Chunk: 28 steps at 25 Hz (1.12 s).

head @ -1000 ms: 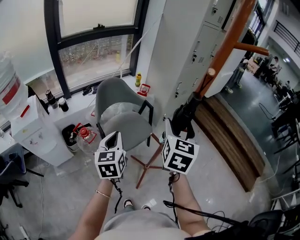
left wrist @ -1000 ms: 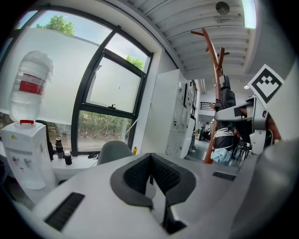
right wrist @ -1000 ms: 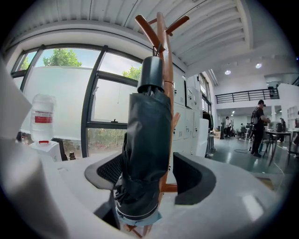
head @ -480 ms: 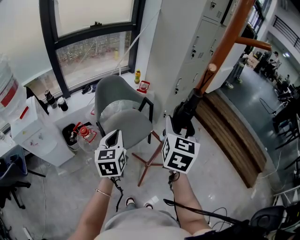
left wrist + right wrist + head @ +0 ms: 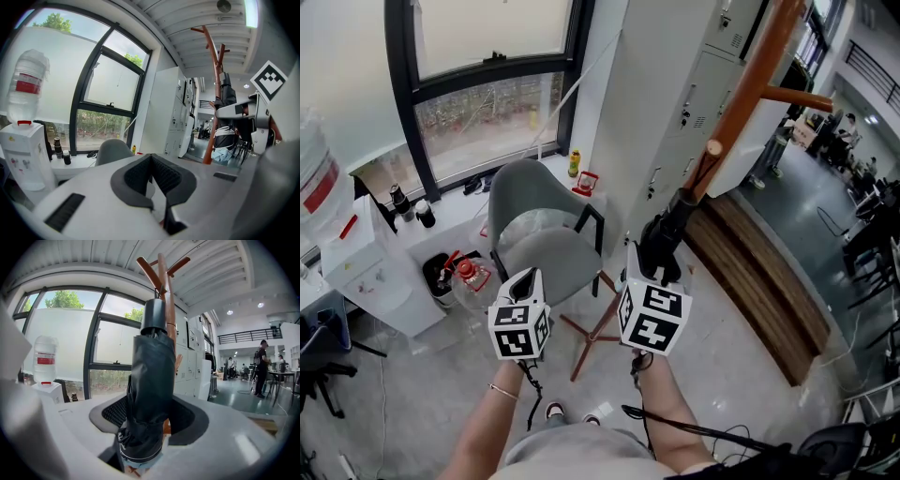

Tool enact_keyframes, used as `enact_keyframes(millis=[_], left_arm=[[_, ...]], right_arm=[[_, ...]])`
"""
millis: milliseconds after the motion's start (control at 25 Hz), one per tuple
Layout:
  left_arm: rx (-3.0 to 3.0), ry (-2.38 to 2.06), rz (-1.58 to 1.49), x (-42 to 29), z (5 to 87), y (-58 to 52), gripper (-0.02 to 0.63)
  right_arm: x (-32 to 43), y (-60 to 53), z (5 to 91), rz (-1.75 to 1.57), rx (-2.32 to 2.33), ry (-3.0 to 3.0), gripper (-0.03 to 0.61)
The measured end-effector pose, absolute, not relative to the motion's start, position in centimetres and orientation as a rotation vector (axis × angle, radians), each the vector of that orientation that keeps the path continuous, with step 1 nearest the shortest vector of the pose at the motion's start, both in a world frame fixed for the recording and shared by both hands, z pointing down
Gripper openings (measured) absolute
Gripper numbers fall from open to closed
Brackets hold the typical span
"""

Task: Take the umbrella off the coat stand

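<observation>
A folded black umbrella (image 5: 663, 234) hangs upright against the brown wooden coat stand (image 5: 752, 89), its cap up by a peg. My right gripper (image 5: 660, 266) is at the umbrella's lower part. In the right gripper view the umbrella (image 5: 151, 376) fills the gap between the pads (image 5: 114, 412); the jaws have just been closing and touch its fabric on both sides. The coat stand (image 5: 162, 275) rises behind it. My left gripper (image 5: 523, 277) hovers to the left, shut on nothing, pads (image 5: 136, 176) meeting. From the left gripper view the umbrella (image 5: 228, 93) shows at the right.
A grey chair (image 5: 546, 239) stands just left of the stand, over a wooden star base. White lockers (image 5: 694, 84) rise behind. A water dispenser (image 5: 370, 272) and a red-capped jug (image 5: 469, 272) sit at left under the window. A wooden platform (image 5: 769, 281) runs along the right.
Both grippers stay where they were, the right one at the umbrella. Only the head view has shifted slightly.
</observation>
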<state>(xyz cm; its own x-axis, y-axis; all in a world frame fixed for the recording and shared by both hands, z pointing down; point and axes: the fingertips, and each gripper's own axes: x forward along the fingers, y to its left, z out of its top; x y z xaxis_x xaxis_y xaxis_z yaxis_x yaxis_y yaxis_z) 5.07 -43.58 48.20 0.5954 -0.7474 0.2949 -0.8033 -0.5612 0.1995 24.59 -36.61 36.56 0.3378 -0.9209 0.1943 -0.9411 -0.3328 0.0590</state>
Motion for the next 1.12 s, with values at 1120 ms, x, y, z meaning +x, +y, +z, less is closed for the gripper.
enact_keyframes(millis=[1120], left_arm=[[2.514,-1.346,0.202,5.1,45.8,-41.1,0.003]], right_arm=[[22.9,-34.7,34.0,0.080,2.328,-1.840,0.229]])
